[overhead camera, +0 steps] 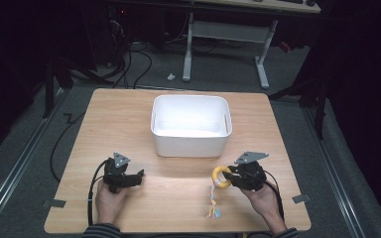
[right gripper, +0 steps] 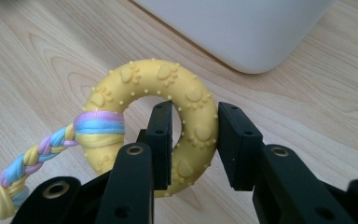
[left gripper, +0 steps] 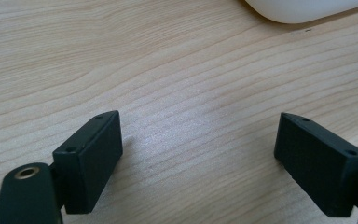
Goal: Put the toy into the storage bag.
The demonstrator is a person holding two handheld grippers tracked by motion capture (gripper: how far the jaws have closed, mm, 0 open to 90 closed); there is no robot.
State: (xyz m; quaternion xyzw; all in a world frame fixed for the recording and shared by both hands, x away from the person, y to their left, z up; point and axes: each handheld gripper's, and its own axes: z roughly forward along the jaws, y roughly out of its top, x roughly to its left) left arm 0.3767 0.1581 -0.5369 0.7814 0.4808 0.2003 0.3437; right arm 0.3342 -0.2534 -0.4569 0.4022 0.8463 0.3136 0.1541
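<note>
Yellow paw-print ring [right gripper: 168, 93], white bin [overhead camera: 190, 124]

A bin [overhead camera: 190, 126] sits on the worktop [overhead camera: 129, 109], centred and toward the far edge. Nearer the person, in front of the bin's right corner, a ring toy [overhead camera: 222, 176] lies on the worktop, its braided tail [overhead camera: 213, 203] trailing toward the near edge. The right gripper [overhead camera: 234, 176] is at the ring's right side, one of its fingers [right gripper: 161, 140] through the hole, the other outside the rim. The left gripper [overhead camera: 138, 177] rests well to the left, in front of the bin's left corner, over bare worktop.
</note>
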